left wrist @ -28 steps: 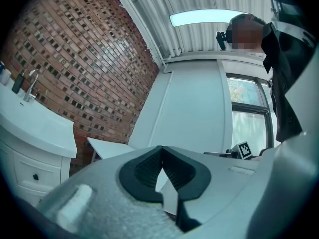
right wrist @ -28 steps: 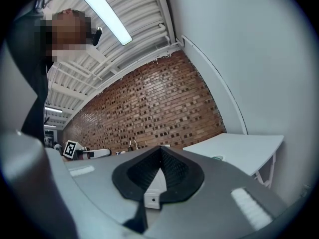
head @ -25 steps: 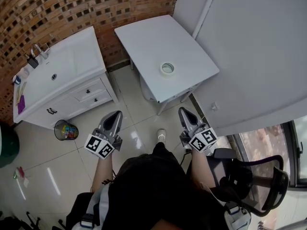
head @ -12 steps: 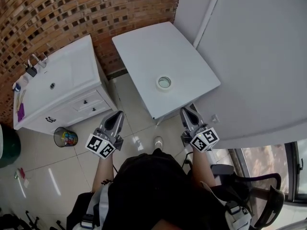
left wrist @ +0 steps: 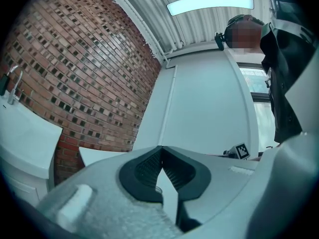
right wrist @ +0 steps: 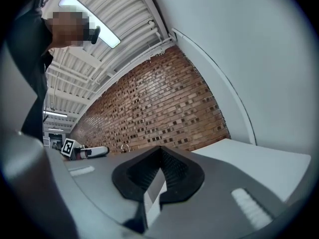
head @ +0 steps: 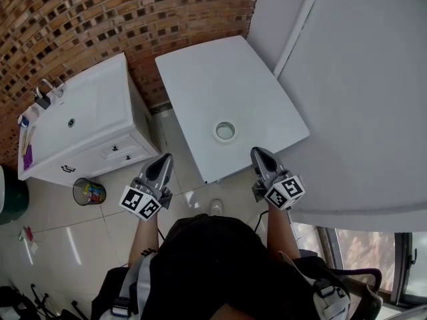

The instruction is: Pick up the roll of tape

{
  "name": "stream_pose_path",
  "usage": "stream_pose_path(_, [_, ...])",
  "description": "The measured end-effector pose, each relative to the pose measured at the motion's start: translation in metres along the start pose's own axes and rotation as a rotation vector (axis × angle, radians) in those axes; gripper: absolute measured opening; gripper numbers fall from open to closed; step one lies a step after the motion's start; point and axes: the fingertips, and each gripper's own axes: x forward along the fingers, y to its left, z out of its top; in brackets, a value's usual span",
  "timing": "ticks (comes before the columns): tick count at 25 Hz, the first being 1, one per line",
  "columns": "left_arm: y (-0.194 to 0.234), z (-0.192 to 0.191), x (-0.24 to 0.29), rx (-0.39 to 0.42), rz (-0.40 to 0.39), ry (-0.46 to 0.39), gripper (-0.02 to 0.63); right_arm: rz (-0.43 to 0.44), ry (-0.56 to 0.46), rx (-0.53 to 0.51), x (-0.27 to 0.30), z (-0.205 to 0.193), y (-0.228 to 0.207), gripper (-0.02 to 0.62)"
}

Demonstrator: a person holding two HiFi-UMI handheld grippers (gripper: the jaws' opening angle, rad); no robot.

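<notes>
The roll of tape (head: 225, 131), a pale ring with a hollow middle, lies flat on the white table (head: 200, 72) near its front edge. My left gripper (head: 165, 158) is held level, short of the table's front left corner, its jaws shut and empty (left wrist: 160, 148). My right gripper (head: 257, 152) is just short of the table's front edge, to the right of and nearer me than the tape, also shut with nothing in it (right wrist: 160, 148). Neither gripper touches the tape. The gripper views show only wall, brick and the table top.
A white vanity cabinet with a sink (head: 87, 112) stands left of the table against the brick wall (head: 120, 12). A small waste bin (head: 88, 192) sits on the tiled floor below it. A white wall (head: 360, 79) runs along the table's right side.
Both grippers and the person have moved forward towards the table; the tape now lies much nearer the gripper tips. The office chair at lower right has dropped out of view.
</notes>
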Motion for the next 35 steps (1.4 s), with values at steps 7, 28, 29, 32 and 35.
stream_pose_path(7, [0.007, -0.005, 0.032, -0.008, 0.047, -0.004, 0.002, 0.026, 0.039, -0.05, 0.013, 0.015, -0.044, 0.005])
stream_pose_path(28, [0.075, -0.051, 0.113, 0.024, -0.033, 0.16, 0.002, 0.011, 0.407, -0.253, 0.117, -0.061, -0.077, 0.009])
stream_pose_path(29, [0.076, -0.058, 0.116, 0.016, -0.04, 0.177, 0.002, 0.033, 0.451, -0.273, 0.122, -0.073, -0.074, 0.025])
stream_pose_path(32, [0.077, -0.076, 0.116, -0.005, -0.056, 0.222, 0.002, 0.096, 0.564, -0.306, 0.132, -0.109, -0.064, 0.087])
stream_pose_path(35, [0.084, -0.096, 0.104, -0.031, -0.043, 0.256, 0.002, 0.151, 0.666, -0.353, 0.138, -0.144, -0.058, 0.116])
